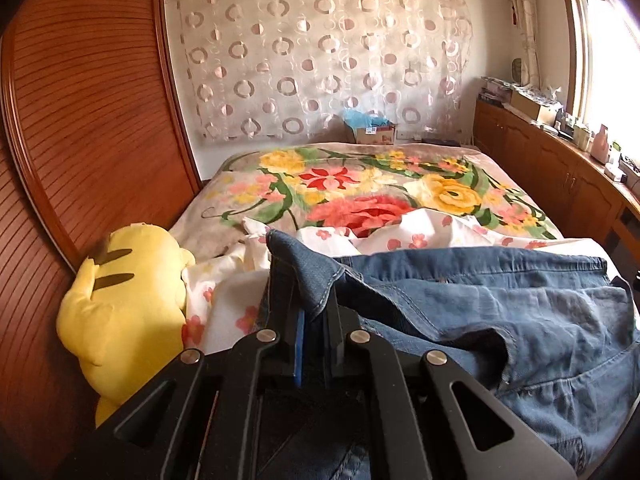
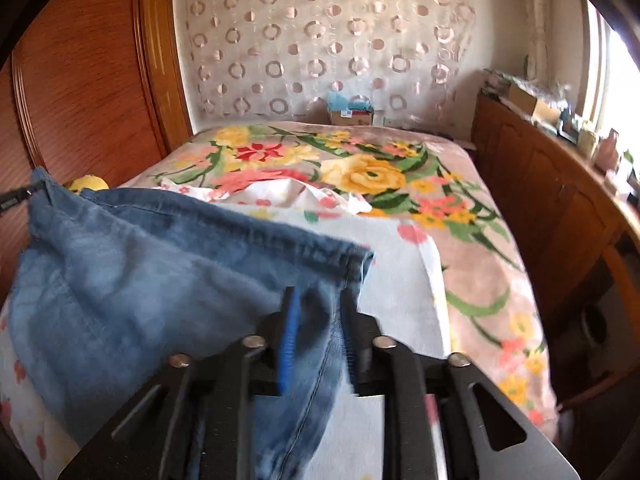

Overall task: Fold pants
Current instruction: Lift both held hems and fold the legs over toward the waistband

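Blue denim pants (image 1: 500, 312) hang stretched between my two grippers above the bed. My left gripper (image 1: 306, 280) is shut on one corner of the pants, which folds over its fingers. My right gripper (image 2: 320, 304) is shut on the other corner of the pants (image 2: 160, 264) at a seamed hem. In the right wrist view the left gripper (image 2: 16, 196) shows at the far left edge, holding the cloth's far corner. The fabric sags between them.
The bed has a floral blanket (image 1: 360, 188) and a white flowered sheet (image 2: 396, 264) below the pants. A yellow plush toy (image 1: 124, 300) lies at the bed's left, against a wooden wardrobe (image 1: 80, 120). A wooden cabinet (image 2: 560, 208) with clutter runs along the right. A cardboard box (image 1: 372, 130) stands at the far end.
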The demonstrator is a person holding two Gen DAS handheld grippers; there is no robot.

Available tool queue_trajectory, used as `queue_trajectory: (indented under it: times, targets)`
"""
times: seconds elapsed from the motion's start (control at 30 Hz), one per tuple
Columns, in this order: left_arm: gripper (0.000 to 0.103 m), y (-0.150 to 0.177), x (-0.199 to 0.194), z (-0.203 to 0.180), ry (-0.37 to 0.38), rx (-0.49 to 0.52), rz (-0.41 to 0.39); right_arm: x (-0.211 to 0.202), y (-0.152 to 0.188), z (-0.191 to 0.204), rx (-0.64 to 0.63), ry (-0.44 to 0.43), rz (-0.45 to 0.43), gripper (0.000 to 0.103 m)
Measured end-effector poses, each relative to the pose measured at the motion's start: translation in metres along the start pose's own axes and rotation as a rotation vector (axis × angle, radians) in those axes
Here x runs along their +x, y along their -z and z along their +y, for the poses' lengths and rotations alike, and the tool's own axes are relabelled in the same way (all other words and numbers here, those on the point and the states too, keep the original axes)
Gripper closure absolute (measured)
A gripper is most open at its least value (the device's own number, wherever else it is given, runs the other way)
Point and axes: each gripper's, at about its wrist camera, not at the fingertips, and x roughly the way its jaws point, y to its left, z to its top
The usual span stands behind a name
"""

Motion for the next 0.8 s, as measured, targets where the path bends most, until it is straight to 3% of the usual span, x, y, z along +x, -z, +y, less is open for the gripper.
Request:
queue_trajectory:
  times: [0.07,0.33,0.5,0.53,0.57,0.6,0.8]
  targets:
    - [0.095,0.003,-0.002,0.0,0.002,0.002,0.001,-0.009,0.01,-0.003,0.027,-0.001,0.016,0.065]
    - [0.095,0.015,-0.013,0.002,0.015,-0.019,-0.008,-0.047,0.049,-0.005,0.101,-0.019,0.104,0.065]
    - [0.095,0.02,-0.034,0.001,0.027,-0.014,-0.032,-0.052,0.049,0.004,0.107,-0.065,0.111,0.065]
    - [0.095,0.02,-0.038,0.001,0.027,-0.013,-0.036,-0.053,0.05,0.006,0.103,-0.073,0.112,0.067]
    - [0.095,0.02,-0.042,0.001,0.027,-0.013,-0.04,-0.053,0.052,0.004,0.103,-0.071,0.109,0.08]
    - [0.095,0.021,-0.046,0.001,0.029,-0.012,-0.044,-0.054,0.054,0.003,0.098,-0.06,0.102,0.086]
    - [0.095,0.023,-0.086,0.007,0.022,-0.023,-0.109,-0.09,0.055,0.001,0.069,-0.057,-0.011,0.094]
